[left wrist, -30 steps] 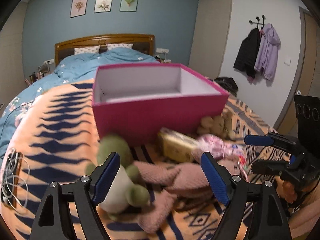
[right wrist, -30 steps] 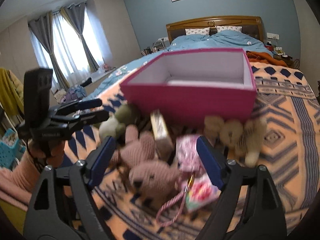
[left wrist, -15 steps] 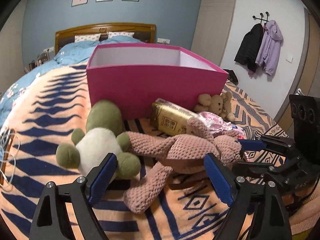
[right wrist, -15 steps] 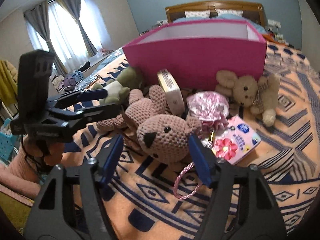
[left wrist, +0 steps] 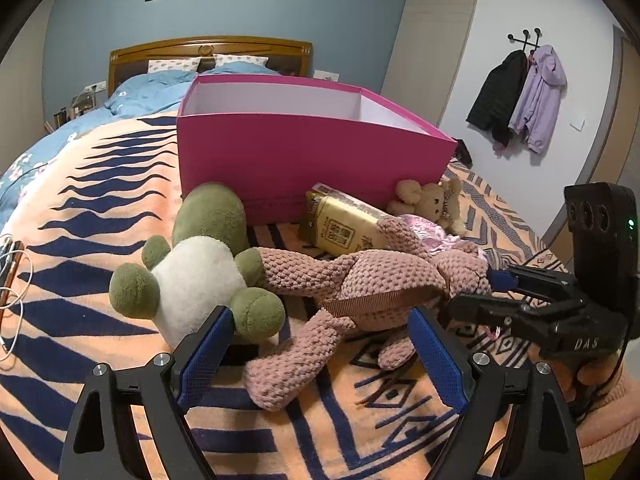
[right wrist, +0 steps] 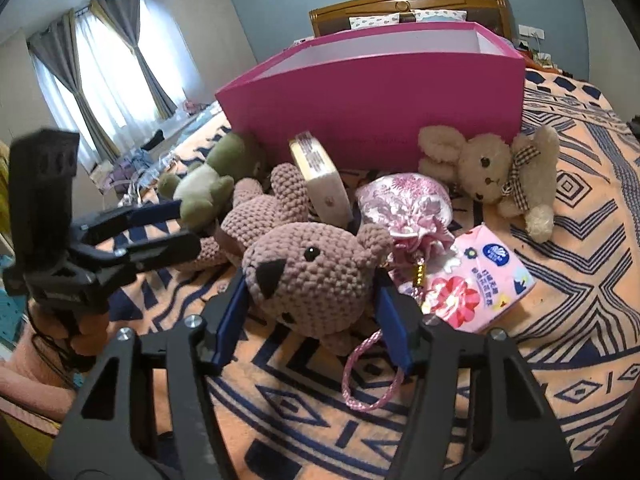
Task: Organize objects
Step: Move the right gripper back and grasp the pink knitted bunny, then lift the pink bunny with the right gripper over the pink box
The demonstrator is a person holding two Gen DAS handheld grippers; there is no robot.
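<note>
A pink crochet bear (right wrist: pixel 312 268) lies on the patterned blanket in front of the open magenta box (right wrist: pixel 380 96). My right gripper (right wrist: pixel 310 320) is closing, and its blue pads touch both sides of the bear's head. In the left wrist view the bear (left wrist: pixel 360 280) stretches between a green and white frog plush (left wrist: pixel 192 264) and the right gripper (left wrist: pixel 480 292). My left gripper (left wrist: pixel 320 356) is open, with the bear's leg and the frog's foot between its fingers, untouched. A yellow packet (left wrist: pixel 344 228) leans against the box (left wrist: pixel 312 168).
A beige bunny (right wrist: pixel 488 168), a pink satin pouch (right wrist: pixel 408 204) with a cord and a pink tissue pack (right wrist: pixel 476 280) lie right of the bear. A phone with a white cable (left wrist: pixel 8 272) is at the blanket's left edge. Coats (left wrist: pixel 520 100) hang on the far wall.
Both grippers dropped toward the toys. The right gripper's jaws narrowed from wide open to the sides of the bear's head. The left jaws stayed wide.
</note>
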